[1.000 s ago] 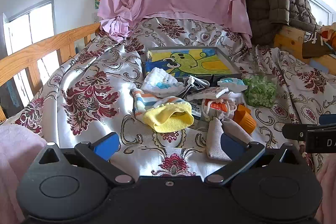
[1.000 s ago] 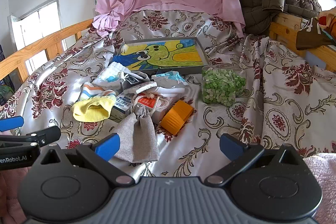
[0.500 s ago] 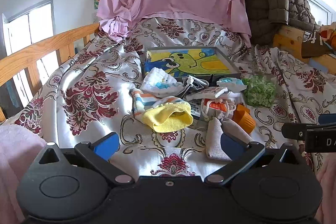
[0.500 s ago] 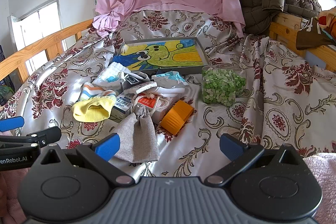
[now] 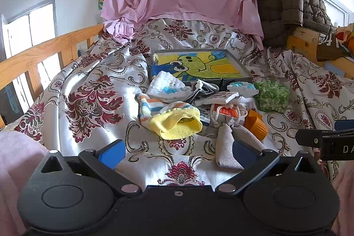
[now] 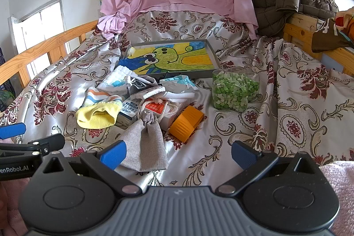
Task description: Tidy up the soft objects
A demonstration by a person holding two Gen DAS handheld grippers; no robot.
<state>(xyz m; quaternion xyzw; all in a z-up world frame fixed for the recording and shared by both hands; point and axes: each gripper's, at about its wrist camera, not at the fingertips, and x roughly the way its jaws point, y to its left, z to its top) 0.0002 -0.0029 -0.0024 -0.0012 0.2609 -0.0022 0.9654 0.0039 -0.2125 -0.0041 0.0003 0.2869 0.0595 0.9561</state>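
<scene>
- while both tools hover short of the pile, note that your left gripper (image 5: 177,150) and right gripper (image 6: 178,154) stand with jaws spread wide and nothing between them.
- locate the soft items in a heap on the floral bedspread (image 6: 287,125), in front of the framed cartoon picture (image 6: 172,56).
- the grey drawstring pouch (image 6: 147,143) lies nearest, flat on the spread, its gathered neck pointing away from you. it looks light and limp; pinch it at the bunched neck, where the fabric is thickest, not the flat body, which will likely fold and slide on the glossy cloth.
- the yellow-cuffed striped sock (image 5: 174,123) lies left of the pouch, cuff open toward you. judge it stretchy and light; take the ribbed cuff edge, which offers a double layer.
- the white cloth pouch (image 5: 166,86) sits behind the sock, just in front of the frame; grip a raised fold.
- treat as rigid, not soft: the orange cap (image 6: 185,124), the small carton (image 6: 128,112), and the clear jar of green pieces (image 6: 234,90). these touch or crowd the soft items, so lift each cloth straight up to avoid dragging them.
- expect any item to droop when lifted.
</scene>
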